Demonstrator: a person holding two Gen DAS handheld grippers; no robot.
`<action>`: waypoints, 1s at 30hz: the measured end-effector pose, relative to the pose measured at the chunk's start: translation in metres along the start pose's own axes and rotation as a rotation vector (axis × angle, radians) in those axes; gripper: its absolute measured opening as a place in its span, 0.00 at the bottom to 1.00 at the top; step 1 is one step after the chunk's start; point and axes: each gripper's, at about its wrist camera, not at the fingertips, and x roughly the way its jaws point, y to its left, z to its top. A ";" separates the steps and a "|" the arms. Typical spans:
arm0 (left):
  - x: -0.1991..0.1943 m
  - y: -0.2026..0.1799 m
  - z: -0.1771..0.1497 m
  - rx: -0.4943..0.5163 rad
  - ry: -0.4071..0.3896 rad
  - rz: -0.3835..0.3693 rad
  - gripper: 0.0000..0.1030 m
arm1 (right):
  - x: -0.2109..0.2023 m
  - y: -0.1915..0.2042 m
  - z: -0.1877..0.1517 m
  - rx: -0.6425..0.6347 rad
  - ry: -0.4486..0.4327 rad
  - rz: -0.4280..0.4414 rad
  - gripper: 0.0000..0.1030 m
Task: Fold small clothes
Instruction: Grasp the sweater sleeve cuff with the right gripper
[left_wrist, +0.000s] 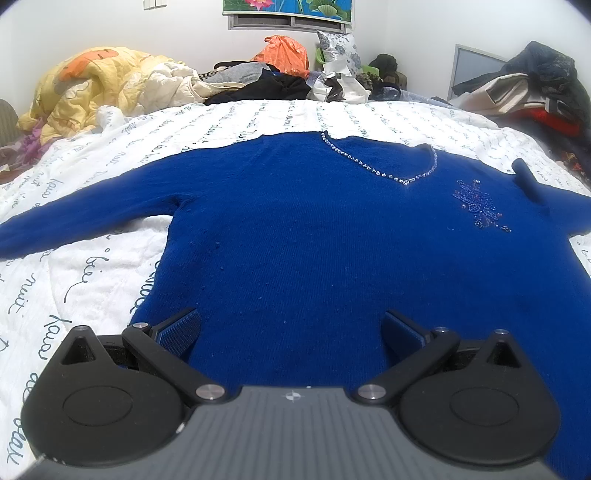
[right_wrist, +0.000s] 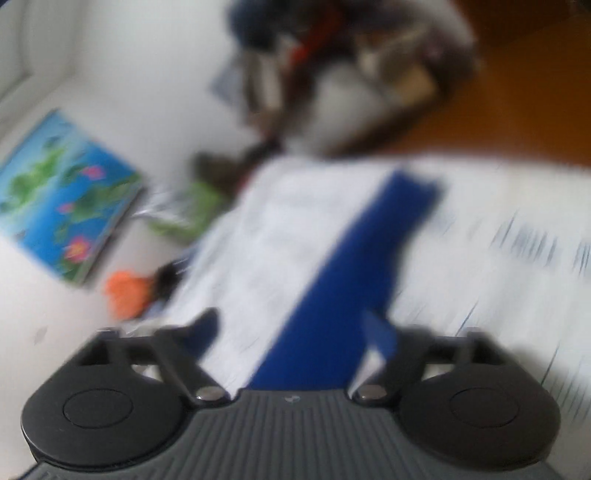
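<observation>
A royal-blue knit sweater (left_wrist: 295, 229) lies flat, front up, on the white bed cover (left_wrist: 74, 280), with a beaded V-neckline (left_wrist: 380, 168) and a beaded motif (left_wrist: 478, 205) on the chest. Its left sleeve (left_wrist: 74, 218) stretches out to the left. My left gripper (left_wrist: 291, 328) is open, low over the sweater's hem, empty. The right wrist view is heavily blurred. It shows the sweater's other sleeve (right_wrist: 354, 266) running away across the bed. My right gripper (right_wrist: 295, 332) is open above that sleeve, with nothing between its fingers.
A yellow quilt (left_wrist: 96, 85), dark clothes (left_wrist: 273, 86) and an orange bag (left_wrist: 284, 55) are piled at the bed's far side. More clothes (left_wrist: 532, 92) are heaped at the right. A lotus picture (right_wrist: 66, 199) hangs on the wall. Brown floor (right_wrist: 517, 103) lies beyond the bed.
</observation>
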 end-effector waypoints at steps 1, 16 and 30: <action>0.000 0.000 0.000 0.000 0.000 0.000 1.00 | 0.010 -0.007 0.010 0.014 0.006 -0.043 0.60; 0.000 -0.001 0.000 -0.002 0.000 0.000 1.00 | 0.053 -0.010 0.015 -0.135 -0.048 -0.185 0.03; 0.001 -0.002 -0.001 0.002 0.001 -0.004 1.00 | -0.064 0.254 -0.318 -0.925 0.236 0.600 0.82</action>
